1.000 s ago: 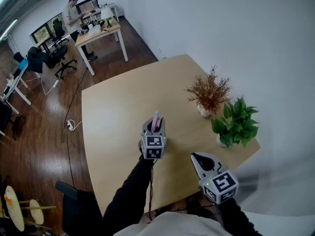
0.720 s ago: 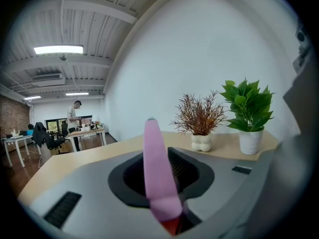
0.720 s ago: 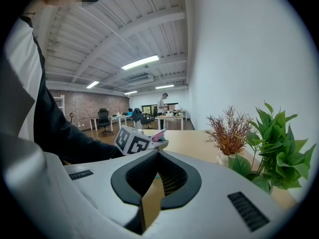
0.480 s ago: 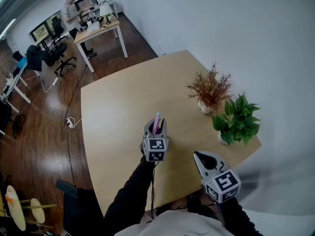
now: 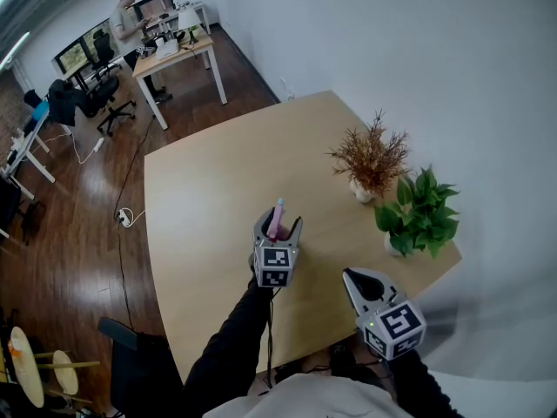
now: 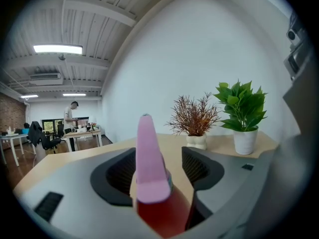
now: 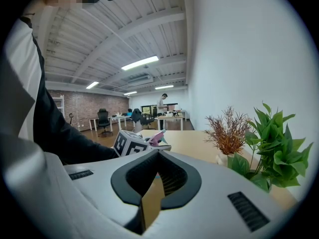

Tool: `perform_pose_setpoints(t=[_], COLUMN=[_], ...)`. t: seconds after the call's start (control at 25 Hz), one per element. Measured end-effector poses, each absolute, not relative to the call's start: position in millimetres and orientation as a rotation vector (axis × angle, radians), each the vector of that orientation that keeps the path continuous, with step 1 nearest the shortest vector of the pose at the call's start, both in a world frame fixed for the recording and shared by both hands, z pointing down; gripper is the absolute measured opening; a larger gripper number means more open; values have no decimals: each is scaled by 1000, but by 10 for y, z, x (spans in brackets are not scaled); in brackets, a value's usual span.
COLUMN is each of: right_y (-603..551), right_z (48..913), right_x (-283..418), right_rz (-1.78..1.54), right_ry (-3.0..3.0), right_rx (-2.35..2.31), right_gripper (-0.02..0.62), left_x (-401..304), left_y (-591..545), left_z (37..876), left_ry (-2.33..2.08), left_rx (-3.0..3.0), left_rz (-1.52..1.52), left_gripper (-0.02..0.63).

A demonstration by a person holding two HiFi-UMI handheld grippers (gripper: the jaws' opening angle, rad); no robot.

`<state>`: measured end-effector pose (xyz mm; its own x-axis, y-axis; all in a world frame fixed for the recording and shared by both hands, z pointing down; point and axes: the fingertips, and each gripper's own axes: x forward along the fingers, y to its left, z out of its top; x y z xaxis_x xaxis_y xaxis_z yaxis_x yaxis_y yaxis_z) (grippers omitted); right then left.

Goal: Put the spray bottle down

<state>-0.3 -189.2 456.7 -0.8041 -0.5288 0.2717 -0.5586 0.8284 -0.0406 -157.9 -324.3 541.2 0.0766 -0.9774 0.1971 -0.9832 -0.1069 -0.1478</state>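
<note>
A spray bottle [image 5: 277, 219] with a pink head and a red body [image 6: 154, 210] stands upright between the jaws of my left gripper [image 5: 278, 225] over the middle of the wooden table [image 5: 209, 190]. The jaws are opening: gaps show between the pads [image 6: 199, 166] and the bottle, so they do not press on it. Whether its base rests on the table is hidden. My right gripper [image 5: 352, 279] hovers near the table's front edge, jaws shut and empty. In the right gripper view [image 7: 158, 156] the bottle's pink head [image 7: 157, 137] shows beyond the left gripper's marker cube [image 7: 130, 143].
A dried reddish plant [image 5: 370, 159] and a green potted plant [image 5: 419, 216] stand in white pots at the table's right edge, near the white wall. Desks, office chairs and a person [image 5: 130, 16] are far off at the upper left.
The left gripper's jaws have spread apart, letting go of the spray bottle. Neither hand has shifted noticeably.
</note>
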Motion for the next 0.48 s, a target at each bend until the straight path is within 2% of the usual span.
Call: perform_pose_setpoints(t=[0.08,0.48], right_y=[-1878,-1776], right_z=[4564,4490], right_x=[1,-67], right_rz=[172,161], right_ry=[-2764,-2795], right_rx=[834,807], right_gripper=[-21,-21], left_x=[-1580,-1766], left_y=[-3207,-2421], left_z=[5396,5241], left_ry=[-2082,-2173], left_rx=[2294,2200], left_rz=[367,319], left_gripper=[314,314])
